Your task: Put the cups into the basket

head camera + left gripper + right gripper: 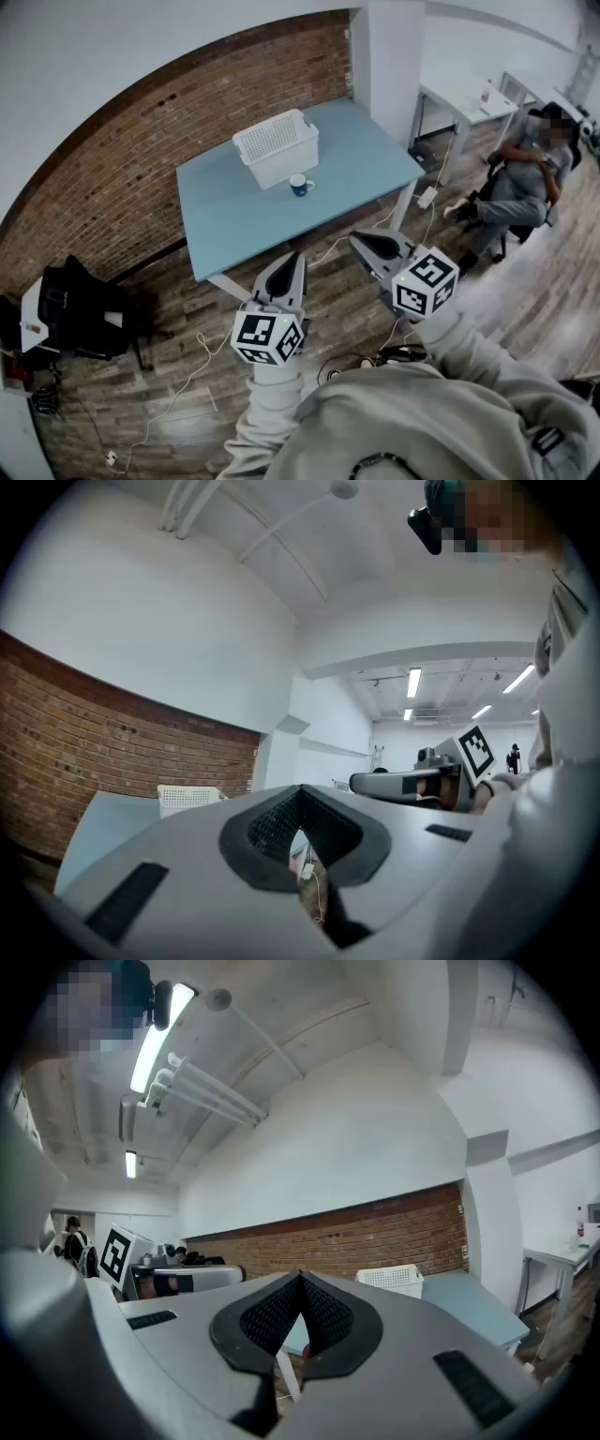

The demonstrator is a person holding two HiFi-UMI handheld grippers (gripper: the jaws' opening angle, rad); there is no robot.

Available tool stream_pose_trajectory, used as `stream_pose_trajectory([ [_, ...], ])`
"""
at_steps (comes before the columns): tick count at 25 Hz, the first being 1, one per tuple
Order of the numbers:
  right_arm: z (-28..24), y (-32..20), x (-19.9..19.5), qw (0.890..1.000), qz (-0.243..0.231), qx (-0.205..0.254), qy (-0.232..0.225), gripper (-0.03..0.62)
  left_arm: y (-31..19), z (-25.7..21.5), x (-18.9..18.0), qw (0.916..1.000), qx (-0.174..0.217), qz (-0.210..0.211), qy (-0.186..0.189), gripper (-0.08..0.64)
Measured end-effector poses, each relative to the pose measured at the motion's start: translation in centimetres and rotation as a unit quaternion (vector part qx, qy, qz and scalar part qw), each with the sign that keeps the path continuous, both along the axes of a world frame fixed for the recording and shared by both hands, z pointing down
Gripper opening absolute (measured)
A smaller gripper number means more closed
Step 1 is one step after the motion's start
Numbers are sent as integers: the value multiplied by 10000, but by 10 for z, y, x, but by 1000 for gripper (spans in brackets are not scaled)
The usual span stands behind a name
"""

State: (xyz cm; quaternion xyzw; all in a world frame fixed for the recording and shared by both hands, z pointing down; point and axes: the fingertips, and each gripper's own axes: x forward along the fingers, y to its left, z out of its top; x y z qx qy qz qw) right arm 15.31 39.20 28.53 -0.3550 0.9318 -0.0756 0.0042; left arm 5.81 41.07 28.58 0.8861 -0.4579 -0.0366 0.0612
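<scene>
A blue and white cup (300, 185) stands on the light blue table (234, 220), just in front of the white perforated basket (277, 147). Both grippers hang in the air short of the table's near edge, over the wooden floor. My left gripper (293, 255) is shut and empty; its own view shows the jaws meeting at the tip (300, 789), with the basket (187, 799) far beyond. My right gripper (354, 239) is also shut with nothing held (300, 1277), and the basket (389, 1279) sits on the table (459, 1302) ahead of it.
A seated person (525, 178) is at the right beside a white desk (464, 98). A black chair with gear (80, 309) stands at the left. Cables (187, 375) trail over the floor. A brick wall (112, 178) runs behind the table.
</scene>
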Motion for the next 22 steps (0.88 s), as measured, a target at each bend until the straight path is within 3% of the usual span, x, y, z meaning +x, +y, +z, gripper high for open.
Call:
stream_pose_trajectory([
  [6, 1, -7, 2, 10000, 45, -22, -21, 6, -6, -9, 0, 10000, 75, 29, 53, -3],
  [11, 0, -7, 1, 9999, -83, -29, -117, 6, -10, 3, 3, 9999, -108, -77, -88, -3],
  [22, 3, -4, 12, 9997, -191, -110, -131, 6, -5, -8, 16, 9998, 42, -65, 178, -3],
])
